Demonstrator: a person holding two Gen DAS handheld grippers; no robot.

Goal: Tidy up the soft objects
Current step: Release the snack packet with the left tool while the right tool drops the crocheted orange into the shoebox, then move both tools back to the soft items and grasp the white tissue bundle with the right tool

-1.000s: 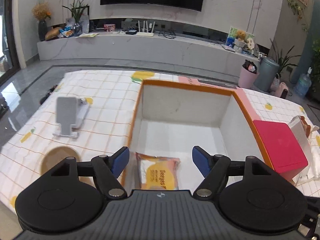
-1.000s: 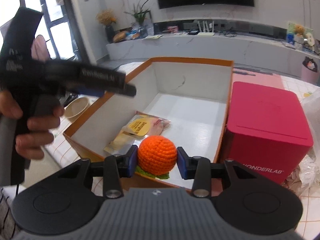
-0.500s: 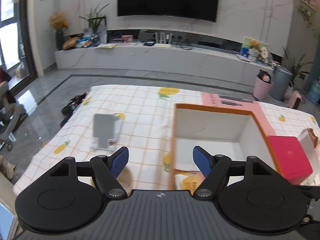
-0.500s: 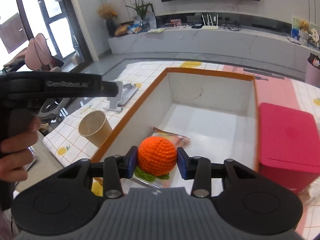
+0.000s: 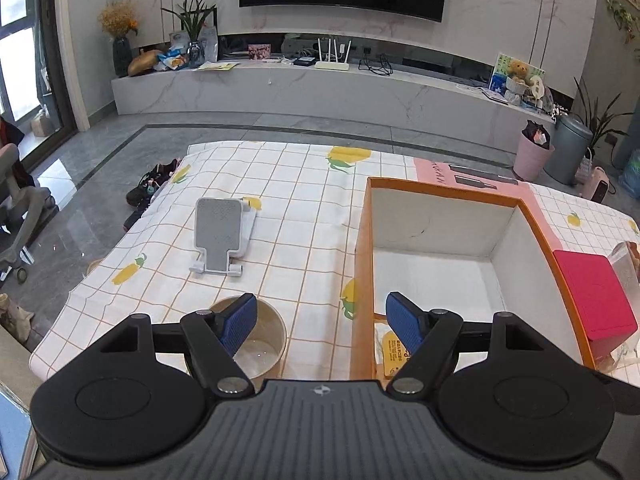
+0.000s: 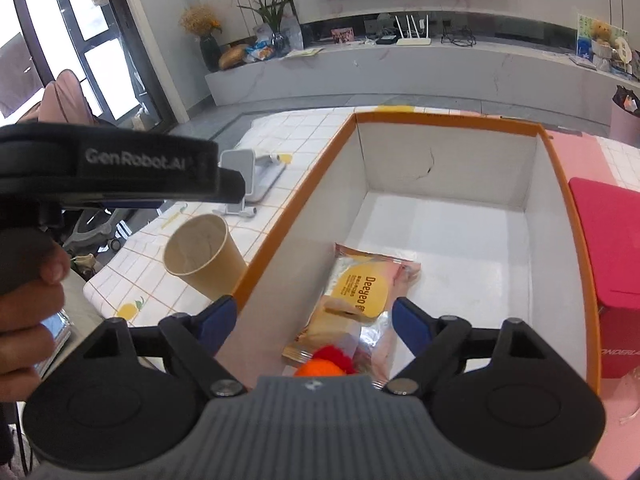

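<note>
An orange-rimmed box (image 6: 296,200) (image 5: 362,248) with white inside walls stands on the checked tablecloth. A yellow and pink snack packet (image 6: 360,292) (image 5: 394,350) lies on its floor near the front. The orange crocheted ball (image 6: 320,369) has left my right gripper (image 6: 314,326) and sits low in the box on the packet, half hidden by the gripper body. The right jaws are opening wide, with nothing pressed between them. My left gripper (image 5: 322,322) stands open over the box's left wall, holding nothing, and is seen from the side, with a hand on its handle, in the right wrist view (image 6: 120,168).
A paper cup (image 6: 200,254) (image 5: 256,340) stands left of the box. A grey phone stand (image 5: 220,236) (image 6: 248,176) lies farther left on the cloth. A red box (image 6: 608,264) (image 5: 592,292) sits against the orange box's right side, with clear plastic wrap (image 5: 624,260) beyond it.
The right gripper let go of the orange ball, which dropped into the box onto the packet. The left gripper drew back and left, from over the box to over its left wall.
</note>
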